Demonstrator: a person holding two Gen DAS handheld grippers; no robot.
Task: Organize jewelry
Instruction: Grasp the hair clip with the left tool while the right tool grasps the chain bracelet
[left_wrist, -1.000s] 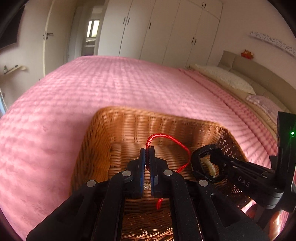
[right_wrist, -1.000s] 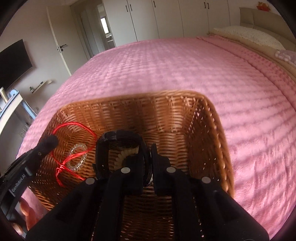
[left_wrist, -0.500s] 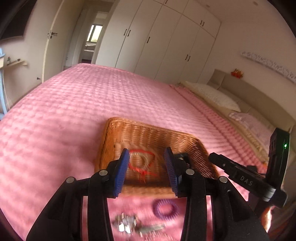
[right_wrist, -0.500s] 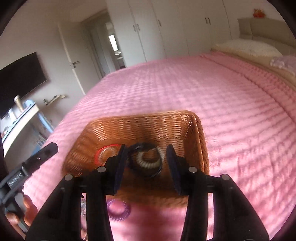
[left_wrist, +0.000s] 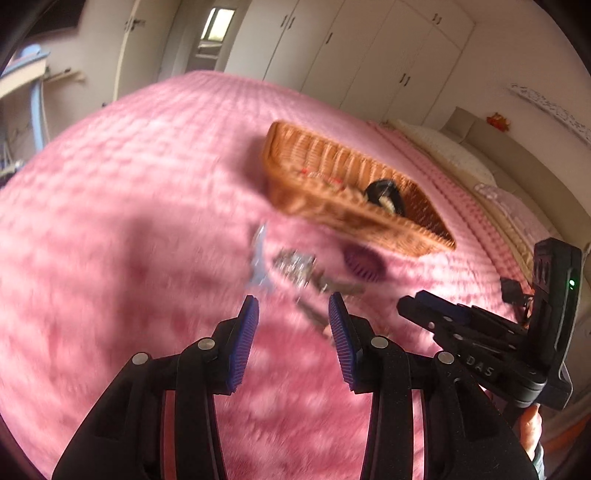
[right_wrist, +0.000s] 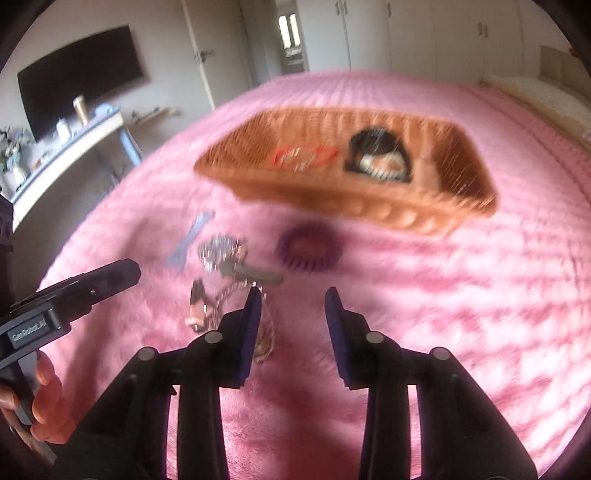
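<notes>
Left wrist view: left gripper (left_wrist: 293, 306) low centre, jaws apart, nothing between the ribbed blue pads (left_wrist: 245, 341). Right gripper (left_wrist: 424, 312) enters from the right edge, seen side-on.

Right wrist view: right gripper (right_wrist: 293, 301) low centre, jaws parted and empty, having just been closing. Only here: black TV (right_wrist: 79, 88) on the wall upper left, desk (right_wrist: 66, 147) under it, fingers of a hand (right_wrist: 46, 402) at lower left behind the left gripper (right_wrist: 122, 271).

Woven wicker basket (right_wrist: 369, 206), rectangular, upper centre on the pink quilted bedspread (right_wrist: 461, 295). Inside: red cord bracelet (right_wrist: 306, 155) left, black ring-shaped piece with pale beads (right_wrist: 380, 158) right. Left view shows these mostly hidden by the near wall.

Loose on bedspread, between basket and grippers: purple coiled ring (right_wrist: 308, 245), glittery silver cluster (right_wrist: 218, 251), flat pale-blue strip (right_wrist: 190, 238), a blurred chain-like piece (right_wrist: 229, 295) beside the right gripper's left pad. All motion-blurred.
</notes>
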